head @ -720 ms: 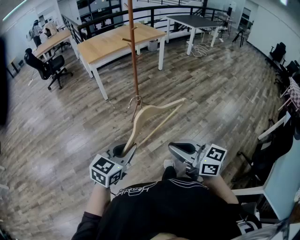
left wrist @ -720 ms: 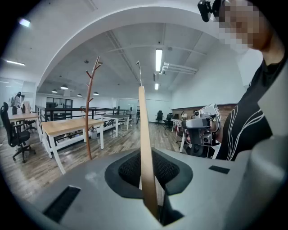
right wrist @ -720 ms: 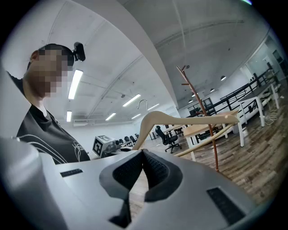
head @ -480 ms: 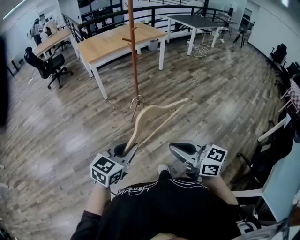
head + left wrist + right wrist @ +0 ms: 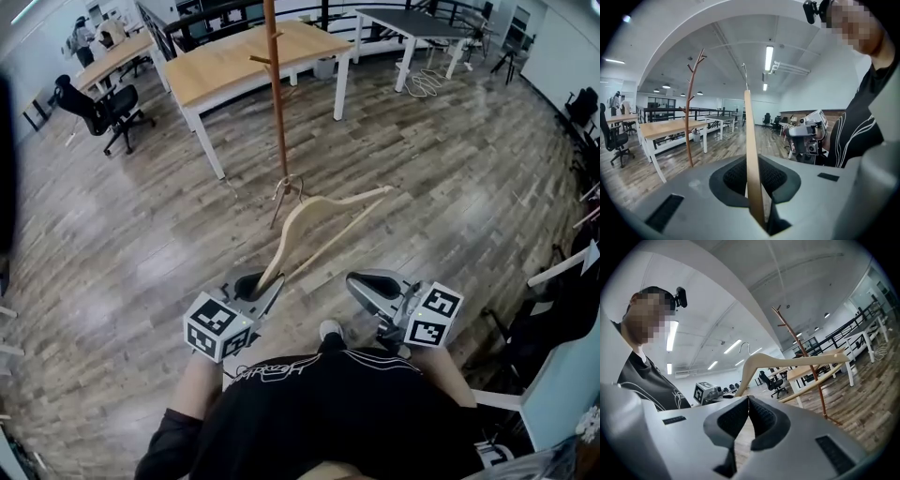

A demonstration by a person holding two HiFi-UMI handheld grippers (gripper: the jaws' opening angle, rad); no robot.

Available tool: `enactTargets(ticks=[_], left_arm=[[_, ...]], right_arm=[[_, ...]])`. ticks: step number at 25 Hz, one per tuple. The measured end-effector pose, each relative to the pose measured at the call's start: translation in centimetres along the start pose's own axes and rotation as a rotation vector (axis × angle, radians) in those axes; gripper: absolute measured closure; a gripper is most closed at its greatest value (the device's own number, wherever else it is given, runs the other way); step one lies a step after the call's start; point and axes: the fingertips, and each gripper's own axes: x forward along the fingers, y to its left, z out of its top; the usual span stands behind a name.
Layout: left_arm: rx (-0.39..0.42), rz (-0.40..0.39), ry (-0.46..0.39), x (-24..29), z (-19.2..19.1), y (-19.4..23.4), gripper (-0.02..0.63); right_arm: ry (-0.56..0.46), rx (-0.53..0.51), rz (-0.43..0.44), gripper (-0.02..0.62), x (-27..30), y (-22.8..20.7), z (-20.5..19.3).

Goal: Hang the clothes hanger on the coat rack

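Head view: your left tool [image 5: 261,289] clamps one arm of the clothes hanger [image 5: 323,208], held aloft short of the coat rack [image 5: 278,112]. Your right tool [image 5: 364,287] is closed and empty; hanging not yet done

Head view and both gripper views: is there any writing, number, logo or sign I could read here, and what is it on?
No text can be read in any view.
Black shirt: white lettering near the collar, too small and warped to read.
Left marker cube and right marker cube: black-and-white square patterns only, no letters or numbers.
Wooden hanger: no print visible.
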Motion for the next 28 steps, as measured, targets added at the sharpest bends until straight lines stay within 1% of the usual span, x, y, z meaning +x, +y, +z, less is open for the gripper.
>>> enactTargets(ticks=[4,11,16,21,28], left_arm=[[-0.011,-0.001,0.015,4.1,1.3,2.0,0.564],[-0.013,-0.001,0.032,12.7,4.1,6.0,0.564],[0.013,0.009,0.041,17.0,6.4,7.8,0.564],[0.035,0.035,0.036,19.0,8.0,9.4,0.563],[0.051,0.058,0.025,20.1,9.2,11.8,0.563]], right_arm=[[0.009,0.026,-0.003,0.555,0.2,-4.6,1.3],[0.014,0.057,-0.016,0.555,-0.3,-13.9,4.1],[0.012,0.058,-0.008,0.555,-0.6,-18.8,6.4],[0.002,0.027,0.008,0.555,0.0,-21.9,8.7],[0.009,0.016,0.03,0.555,1.9,-24.2,9.8]])
